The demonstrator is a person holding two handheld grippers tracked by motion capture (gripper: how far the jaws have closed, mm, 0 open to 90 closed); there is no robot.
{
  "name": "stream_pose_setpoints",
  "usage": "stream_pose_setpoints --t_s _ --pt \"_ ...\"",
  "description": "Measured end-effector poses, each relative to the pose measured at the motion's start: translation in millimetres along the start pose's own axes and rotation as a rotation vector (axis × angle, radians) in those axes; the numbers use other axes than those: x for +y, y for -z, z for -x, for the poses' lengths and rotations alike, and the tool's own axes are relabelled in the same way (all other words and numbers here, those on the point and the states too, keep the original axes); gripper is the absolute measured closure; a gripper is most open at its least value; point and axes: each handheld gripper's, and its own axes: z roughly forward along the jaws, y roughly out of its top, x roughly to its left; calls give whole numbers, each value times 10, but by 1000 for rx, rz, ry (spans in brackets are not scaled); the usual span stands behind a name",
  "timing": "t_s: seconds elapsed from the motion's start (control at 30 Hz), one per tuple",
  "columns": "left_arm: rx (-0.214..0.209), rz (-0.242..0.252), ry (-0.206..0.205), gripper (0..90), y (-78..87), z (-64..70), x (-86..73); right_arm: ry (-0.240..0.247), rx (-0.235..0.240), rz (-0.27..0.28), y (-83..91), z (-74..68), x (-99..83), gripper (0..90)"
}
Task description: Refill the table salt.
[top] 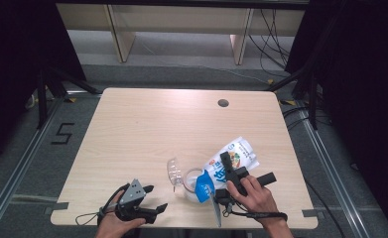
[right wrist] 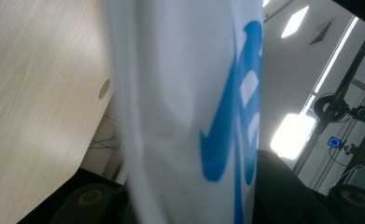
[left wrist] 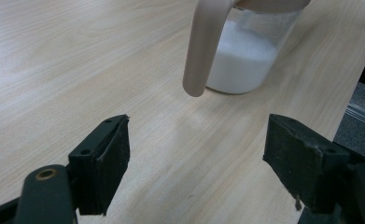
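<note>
While tipped over the jar, liable to spill.

Nearest, at the tabletop front edge: left gripper idle, fingers spread wide, gripping nothing, aimed at the clear jar part filled with white powder, beige handle hanging down its side. Beside it: right gripper with fingers closed on the blue-and-white bag, held aslant with its low end over the jar mouth. Just left of the jar: clear lid, off. Likely trouble: bag mouth drifting off the rim and scattering powder; unsteadied jar nudged or toppled; soft bag slipping through the grip. Farther back: bare wood and cable hole.
</note>
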Motion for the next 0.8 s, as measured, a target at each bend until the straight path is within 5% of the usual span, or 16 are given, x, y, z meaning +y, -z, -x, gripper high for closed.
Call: stream_pose_setpoints --t_s 0.2,0.3,0.37,0.5,0.8 --pt "6 -15 -12 220 9 -11 2 -10 14 -3 0 -15 1 799" --pt "3 -5 18 220 2 9 -3 -23 2 -7 5 -19 -2 801" --pt "1 -6 -2 220 3 -1 -1 10 -4 4 1 12 0 802" --pt "2 -7 -4 220 4 -4 1 -48 14 -10 10 -17 -3 806" --pt "1 -1 1 220 0 0 -1 -60 11 -3 5 -29 3 811"
